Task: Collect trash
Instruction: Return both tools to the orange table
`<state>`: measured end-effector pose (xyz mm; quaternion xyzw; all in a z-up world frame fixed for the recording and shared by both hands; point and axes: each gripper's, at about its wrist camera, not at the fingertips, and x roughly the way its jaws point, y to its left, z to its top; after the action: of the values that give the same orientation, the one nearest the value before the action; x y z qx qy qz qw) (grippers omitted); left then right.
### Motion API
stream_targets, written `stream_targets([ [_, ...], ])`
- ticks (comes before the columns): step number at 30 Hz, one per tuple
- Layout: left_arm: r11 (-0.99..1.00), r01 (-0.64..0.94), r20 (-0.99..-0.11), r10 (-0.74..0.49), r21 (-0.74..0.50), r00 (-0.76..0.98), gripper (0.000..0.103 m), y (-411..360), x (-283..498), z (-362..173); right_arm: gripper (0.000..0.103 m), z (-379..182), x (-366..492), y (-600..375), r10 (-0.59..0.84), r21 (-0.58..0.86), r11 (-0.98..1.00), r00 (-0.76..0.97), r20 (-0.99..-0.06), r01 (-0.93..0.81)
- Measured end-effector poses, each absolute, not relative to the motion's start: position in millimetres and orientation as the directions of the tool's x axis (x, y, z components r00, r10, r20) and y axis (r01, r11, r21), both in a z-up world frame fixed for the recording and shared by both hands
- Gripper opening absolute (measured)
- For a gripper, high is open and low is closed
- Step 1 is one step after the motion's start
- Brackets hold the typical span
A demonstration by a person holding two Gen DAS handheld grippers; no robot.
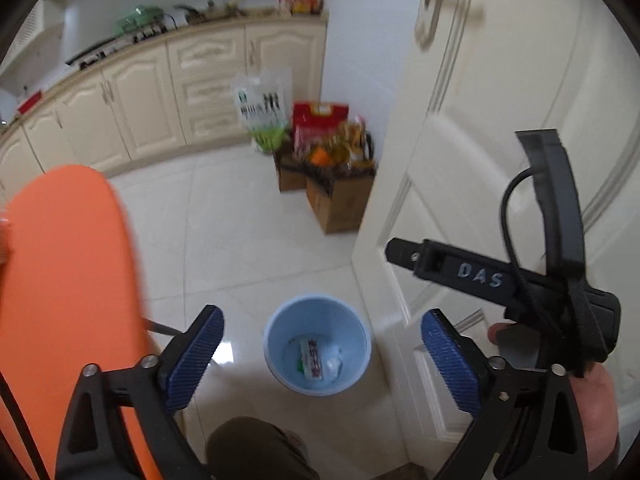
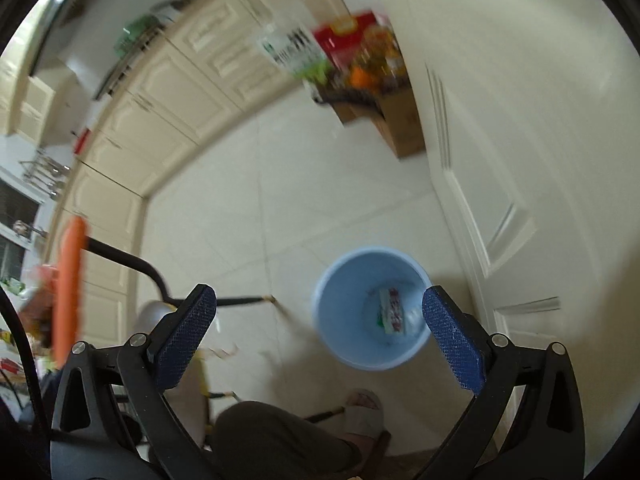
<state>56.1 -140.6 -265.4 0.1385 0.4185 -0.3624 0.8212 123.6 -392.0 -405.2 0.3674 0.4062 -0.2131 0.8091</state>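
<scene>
A light blue waste bin (image 1: 317, 345) stands on the white tile floor beside the door, with a wrapper (image 1: 311, 359) and crumpled white trash inside. It also shows in the right wrist view (image 2: 374, 307), wrapper (image 2: 394, 310) at its bottom. My left gripper (image 1: 322, 360) is open and empty, high above the bin. My right gripper (image 2: 320, 334) is open and empty, also above it; its body shows in the left wrist view (image 1: 500, 276) to the right.
An orange table top (image 1: 68, 280) is at the left, seen edge-on in the right wrist view (image 2: 70, 280). A cream door (image 1: 500, 120) is at the right. Cardboard boxes with bags (image 1: 332, 168) stand by the cabinets (image 1: 160, 92). The person's leg (image 2: 280, 436) and slipper (image 2: 366, 412) are below.
</scene>
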Motion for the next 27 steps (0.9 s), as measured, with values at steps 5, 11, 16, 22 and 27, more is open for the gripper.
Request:
stream_targets([
  [5,0.736,0.675,-0.706,-0.509,-0.059,0.492,0.102,-73,43,-224,0.103,-333,126,-343,-0.089,0.416,0.708,0.657,-0.749,0.57],
  [11,0.814,0.577,-0.619,-0.484,-0.06,0.619,0.102,16,28,-188,0.103,-250,134,-256,-0.113,0.358,0.822,0.742,-0.661,0.444],
  [16,0.888,0.458,-0.525,-0.412,-0.047,0.745,0.102,86,6,-167,0.103,-196,144,-169,-0.094,0.274,0.91,0.797,-0.596,0.312],
  [22,0.95,0.311,-0.445,-0.295,-0.039,0.845,0.102,152,-23,-148,0.103,-153,153,-67,-0.055,0.163,0.973,0.847,-0.529,0.164],
  [27,0.983,0.181,-0.404,-0.175,-0.024,0.898,0.102,187,-56,-147,0.103,-136,158,-4,-0.016,0.109,0.991,0.876,-0.482,0.079],
])
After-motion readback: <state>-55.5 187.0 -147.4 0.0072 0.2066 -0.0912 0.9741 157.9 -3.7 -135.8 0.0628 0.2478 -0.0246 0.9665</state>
